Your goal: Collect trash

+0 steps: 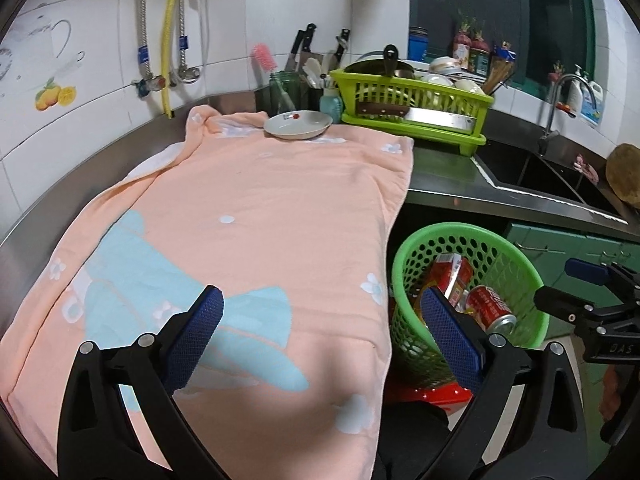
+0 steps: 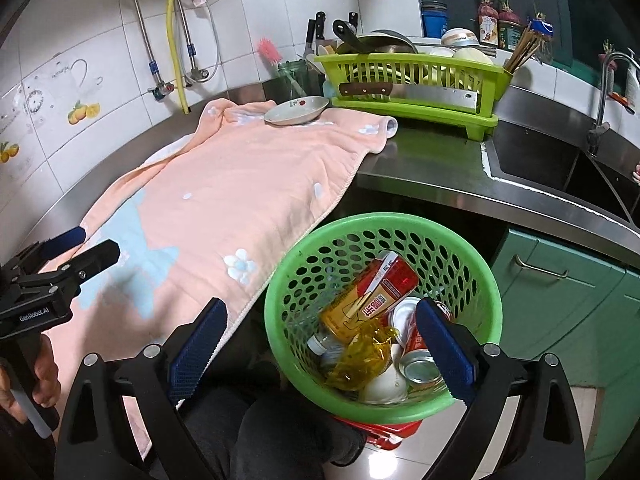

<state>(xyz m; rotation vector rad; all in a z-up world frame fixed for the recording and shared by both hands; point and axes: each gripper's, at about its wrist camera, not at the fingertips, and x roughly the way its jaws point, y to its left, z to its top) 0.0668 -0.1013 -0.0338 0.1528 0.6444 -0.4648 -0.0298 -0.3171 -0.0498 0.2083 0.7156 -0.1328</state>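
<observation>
A green perforated basket (image 2: pixel 486 280) stands on a red stool beside the counter; it also shows in the left wrist view (image 1: pixel 528 276). It holds a red drink carton (image 2: pixel 394 278), red cans (image 2: pixel 416 356), a yellow wrapper (image 2: pixel 360 354) and a white cup (image 2: pixel 386 390). My right gripper (image 2: pixel 320 320) is open and empty, above the basket's near left rim. My left gripper (image 1: pixel 322 312) is open and empty, above the right edge of a pink towel (image 1: pixel 256 208) spread over the counter. The right gripper shows at the right of the left wrist view (image 1: pixel 580 280).
A white dish (image 1: pixel 298 124) sits at the towel's far end. A lime dish rack (image 1: pixel 416 104) with a cleaver and bowls stands behind it. A steel sink (image 1: pixel 532 172) and tap are at the right. Green cabinets (image 2: pixel 560 280) are below the counter.
</observation>
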